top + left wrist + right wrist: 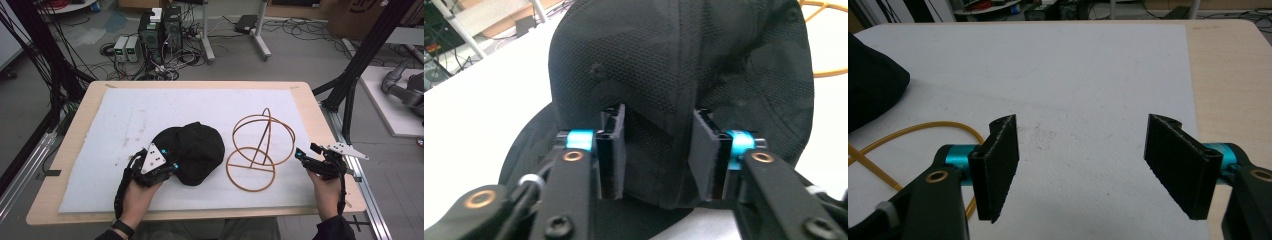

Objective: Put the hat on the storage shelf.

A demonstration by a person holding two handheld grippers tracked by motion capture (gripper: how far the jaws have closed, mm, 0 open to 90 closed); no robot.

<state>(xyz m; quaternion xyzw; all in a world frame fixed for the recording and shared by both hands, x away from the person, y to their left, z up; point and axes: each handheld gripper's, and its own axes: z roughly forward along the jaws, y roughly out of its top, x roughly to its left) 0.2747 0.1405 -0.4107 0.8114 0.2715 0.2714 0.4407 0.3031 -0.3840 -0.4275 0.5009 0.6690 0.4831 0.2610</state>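
A black cap [197, 150] lies on the white mat, left of centre. My left gripper [171, 159] is at its near left side. In the left gripper view the mesh crown of the cap [664, 60] fills the gap from pad to pad, and my left gripper [659, 145] is shut on it. To the right of the cap stands an orange wire frame [250, 189] of hoops on a ring base. My right gripper [306, 151] hovers just right of the frame. In its own view the right gripper [1080, 165] is open with nothing between its jaws, above the bare mat.
The white mat [150, 105] covers most of the wooden table [320, 120]. A curve of the orange wire [923, 125] runs left of my right jaws, with the cap's edge [868, 90] at far left. Computers, cables and black frame posts stand beyond the table.
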